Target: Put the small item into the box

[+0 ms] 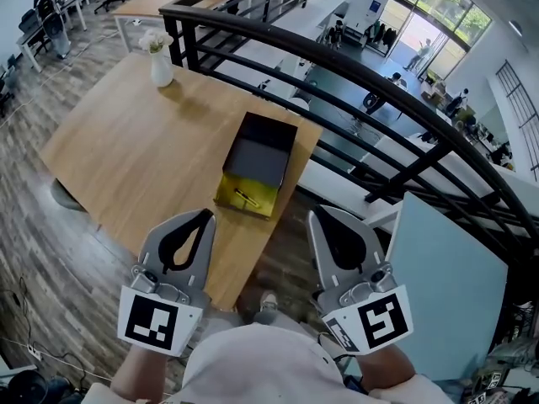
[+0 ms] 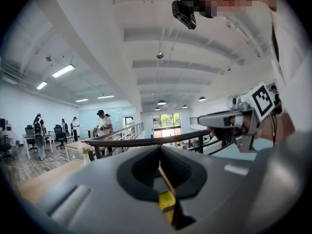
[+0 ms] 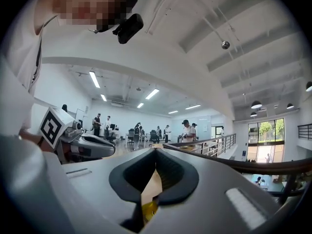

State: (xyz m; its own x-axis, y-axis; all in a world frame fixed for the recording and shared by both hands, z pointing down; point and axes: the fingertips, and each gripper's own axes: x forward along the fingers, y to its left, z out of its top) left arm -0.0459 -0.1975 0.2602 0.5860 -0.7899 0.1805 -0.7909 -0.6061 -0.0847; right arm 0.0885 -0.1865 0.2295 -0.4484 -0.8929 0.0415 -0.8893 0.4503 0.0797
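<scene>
Pale wood forms the rectangular table, which carries an open black rectangular box by its 3 o'clock edge. On the yellow-lined section at the box's 6 o'clock end lies the small slender dark item. A white vase of pale flowers stands at 10 o'clock from the box, well apart. Both tools are held close to the person's body at 6 o'clock. The grey left gripper and grey right gripper each have jaws pressed tip to tip, gripping nothing.
</scene>
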